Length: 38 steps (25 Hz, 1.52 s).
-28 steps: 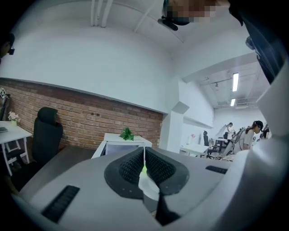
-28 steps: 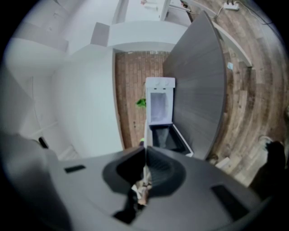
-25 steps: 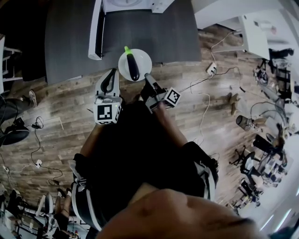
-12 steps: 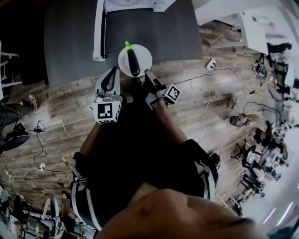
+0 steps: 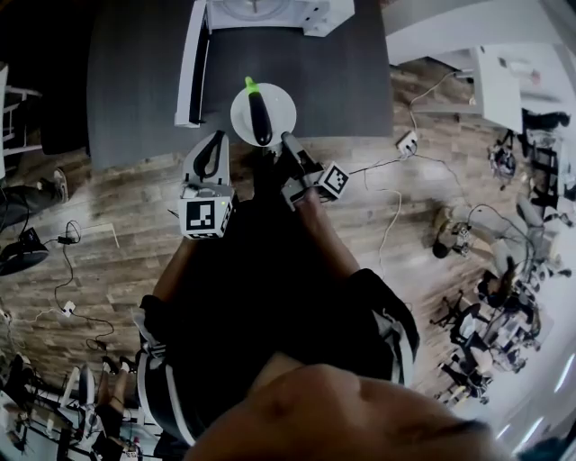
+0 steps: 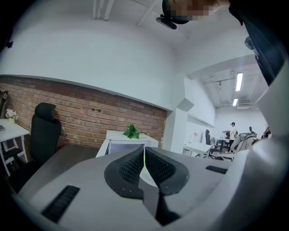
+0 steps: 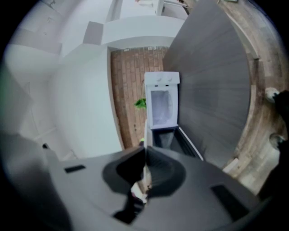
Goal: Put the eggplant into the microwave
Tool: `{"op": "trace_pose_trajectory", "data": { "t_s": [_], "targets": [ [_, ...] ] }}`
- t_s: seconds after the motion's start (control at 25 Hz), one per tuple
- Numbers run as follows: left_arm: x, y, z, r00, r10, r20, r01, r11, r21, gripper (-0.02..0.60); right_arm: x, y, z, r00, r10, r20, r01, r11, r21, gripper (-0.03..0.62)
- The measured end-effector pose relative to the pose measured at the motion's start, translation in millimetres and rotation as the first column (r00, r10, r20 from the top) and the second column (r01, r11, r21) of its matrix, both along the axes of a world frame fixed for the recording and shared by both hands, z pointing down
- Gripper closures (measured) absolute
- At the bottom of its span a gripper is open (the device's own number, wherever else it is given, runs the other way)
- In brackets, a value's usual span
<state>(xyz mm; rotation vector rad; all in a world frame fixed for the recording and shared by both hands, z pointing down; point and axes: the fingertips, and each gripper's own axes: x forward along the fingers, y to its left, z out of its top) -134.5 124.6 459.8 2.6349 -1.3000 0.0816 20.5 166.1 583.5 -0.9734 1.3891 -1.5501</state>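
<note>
A dark eggplant with a green stem lies on a white plate over the near edge of the grey table. My right gripper, rolled on its side, is shut on the plate's near right rim. That rim shows as a thin white edge between its jaws. My left gripper is shut and holds nothing, just left of the plate. The white microwave stands at the table's far side, its door swung open to the left. It also appears as the microwave ahead in the right gripper view.
A small green plant sits on the microwave. A black office chair stands left of the table by a brick wall. Cables and a power strip lie on the wooden floor to the right. Someone's legs are at far left.
The plate with the eggplant has moved further over the table toward the microwave, carried by the right gripper. The left gripper has kept alongside it.
</note>
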Motion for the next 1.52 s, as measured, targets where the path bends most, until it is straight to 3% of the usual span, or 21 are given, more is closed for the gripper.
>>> {"op": "trace_pose_trajectory", "data": {
  "t_s": [0.32, 0.88, 1.16, 1.52],
  "targets": [
    [40.4, -40.3, 0.8, 0.993, -0.113, 0.028, 0.113, 0.993, 0.012, 0.535, 48.0, -60.3, 2.1, 0.993, -0.114, -0.004, 0.114, 0.993, 0.020, 0.559],
    [115.0, -73.7, -5.5, 0.952, -0.301, 0.048, 0.300, 0.954, 0.022, 0.535, 116.2, -136.1, 26.1, 0.947, -0.319, -0.019, 0.320, 0.948, 0.007, 0.559],
    [116.0, -90.4, -11.9, 0.940, -0.336, 0.055, 0.335, 0.942, 0.027, 0.535, 120.7, -159.4, 43.3, 0.948, -0.318, -0.004, 0.318, 0.948, -0.006, 0.558],
    [113.3, -131.3, -3.8, 0.958, -0.282, 0.045, 0.281, 0.959, 0.030, 0.535, 113.3, -190.7, 61.1, 0.964, -0.266, -0.005, 0.266, 0.964, -0.003, 0.559]
  ]
}}
